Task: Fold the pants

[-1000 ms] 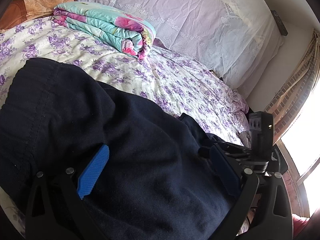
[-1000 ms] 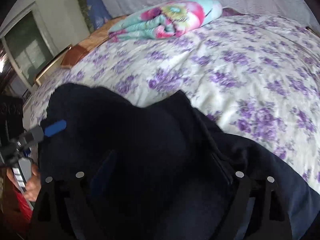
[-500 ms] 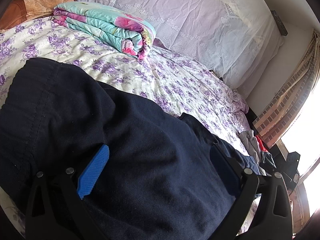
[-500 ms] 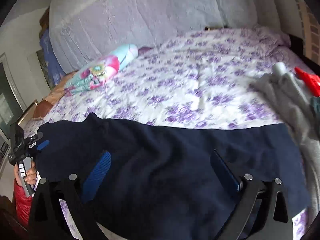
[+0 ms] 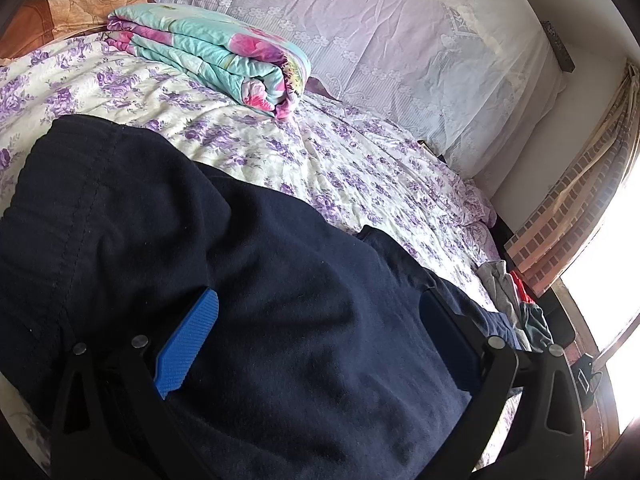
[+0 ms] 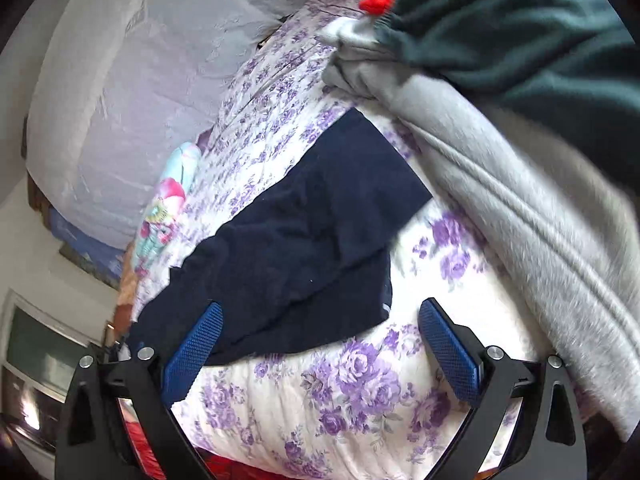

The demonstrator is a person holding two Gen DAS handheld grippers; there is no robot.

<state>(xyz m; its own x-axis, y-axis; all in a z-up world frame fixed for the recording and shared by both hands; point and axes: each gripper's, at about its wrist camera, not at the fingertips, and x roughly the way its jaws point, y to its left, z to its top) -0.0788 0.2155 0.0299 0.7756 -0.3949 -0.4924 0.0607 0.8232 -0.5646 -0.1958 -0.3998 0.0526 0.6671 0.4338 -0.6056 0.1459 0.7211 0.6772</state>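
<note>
Pants (image 5: 248,280), dark navy, lie spread flat along the near edge of the bed (image 5: 340,168), on its sheet of purple flowers. The left gripper (image 5: 316,332) hangs over the waistband end with its blue pads wide apart, gripping nothing. The right gripper (image 6: 320,336) sits tilted past the leg end, jaws likewise parted over bare sheet, just beside the hem. A grey garment (image 6: 500,184) is heaped to the right, a dark green one (image 6: 520,28) upon it. A folded floral quilt (image 5: 216,48) rests at the far side.
</note>
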